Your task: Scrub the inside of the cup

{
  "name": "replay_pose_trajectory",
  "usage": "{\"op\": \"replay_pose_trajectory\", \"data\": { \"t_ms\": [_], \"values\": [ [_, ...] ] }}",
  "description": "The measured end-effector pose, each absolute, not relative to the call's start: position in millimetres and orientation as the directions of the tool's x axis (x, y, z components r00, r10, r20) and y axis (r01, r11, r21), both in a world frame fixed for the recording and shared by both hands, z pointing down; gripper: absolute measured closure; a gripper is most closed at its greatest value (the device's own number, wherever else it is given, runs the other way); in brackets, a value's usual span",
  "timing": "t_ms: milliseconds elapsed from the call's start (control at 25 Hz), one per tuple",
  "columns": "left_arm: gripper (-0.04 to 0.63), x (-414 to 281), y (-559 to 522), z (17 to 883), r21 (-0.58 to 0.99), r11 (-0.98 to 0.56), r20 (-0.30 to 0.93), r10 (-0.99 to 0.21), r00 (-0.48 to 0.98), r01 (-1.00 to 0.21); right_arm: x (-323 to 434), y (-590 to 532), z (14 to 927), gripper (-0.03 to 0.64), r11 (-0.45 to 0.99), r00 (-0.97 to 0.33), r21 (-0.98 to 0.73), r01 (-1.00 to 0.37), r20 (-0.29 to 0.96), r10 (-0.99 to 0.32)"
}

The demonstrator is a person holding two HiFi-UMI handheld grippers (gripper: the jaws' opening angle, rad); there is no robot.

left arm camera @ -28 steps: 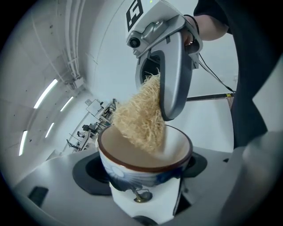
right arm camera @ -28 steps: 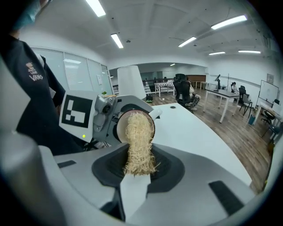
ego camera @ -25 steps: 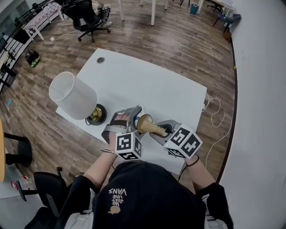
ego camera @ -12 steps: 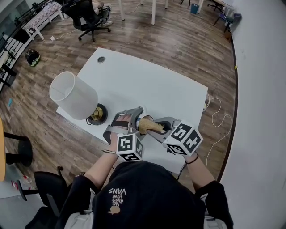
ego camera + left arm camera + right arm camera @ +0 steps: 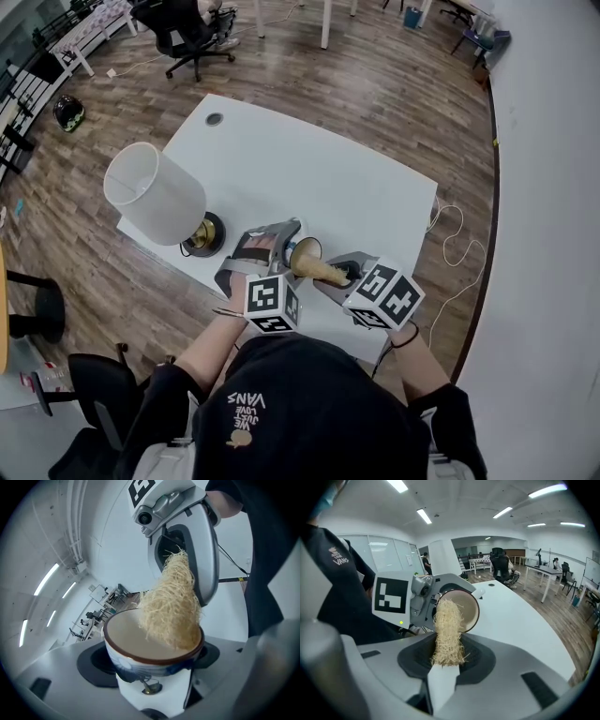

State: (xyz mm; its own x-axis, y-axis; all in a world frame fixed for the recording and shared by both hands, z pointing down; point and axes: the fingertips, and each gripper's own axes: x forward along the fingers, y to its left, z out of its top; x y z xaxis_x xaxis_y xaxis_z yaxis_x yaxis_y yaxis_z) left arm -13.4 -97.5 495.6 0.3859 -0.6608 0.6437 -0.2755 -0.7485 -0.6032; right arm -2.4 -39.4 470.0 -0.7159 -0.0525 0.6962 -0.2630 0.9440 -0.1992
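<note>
My left gripper (image 5: 281,246) is shut on a blue-and-white cup (image 5: 150,656) with a brown rim and a cream inside. The cup (image 5: 304,252) is held above the white table (image 5: 319,178), tipped so its mouth faces my right gripper (image 5: 339,272). That gripper is shut on a straw-coloured fibre scrubber (image 5: 447,632). The scrubber's far end (image 5: 171,606) rests just inside the cup's rim. In the right gripper view the cup's mouth (image 5: 464,609) shows round behind the scrubber's tip.
A table lamp (image 5: 159,197) with a white shade and brass base stands at the table's near left corner, close to my left hand. A cable hole (image 5: 215,119) marks the far left corner. Office chairs (image 5: 183,28) stand on the wooden floor beyond.
Half a second ago the scrubber sat deeper in the cup; it has drawn back toward the rim, as it was a second ago. Both grippers stay at the same spot.
</note>
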Motion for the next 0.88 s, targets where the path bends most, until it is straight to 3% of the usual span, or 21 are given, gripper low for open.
{"op": "replay_pose_trajectory", "data": {
  "t_ms": [200, 360, 640, 880],
  "values": [
    [0.184, -12, -93, 498, -0.588, -0.758, 0.646, -0.651, 0.400, -0.284, -18, -39, 458, 0.517, 0.935, -0.779, -0.253, -0.250, 0.626, -0.038],
    [0.184, -8, -92, 496, -0.563, -0.759, 0.627, -0.650, 0.429, -0.327, -15, -60, 448, 0.517, 0.905, -0.825, -0.264, -0.333, 0.546, -0.144],
    [0.184, -12, -98, 480, -0.360, -0.759, 0.537, -0.644, 0.545, -0.542, -14, -73, 423, 0.517, 0.856, -0.886, -0.299, -0.421, 0.339, -0.317],
    [0.184, -19, -117, 475, -0.224, -0.724, 0.453, -0.670, 0.589, -0.652, 15, -95, 403, 0.517, 0.803, -0.852, -0.284, -0.524, 0.182, -0.491]
  ]
}}
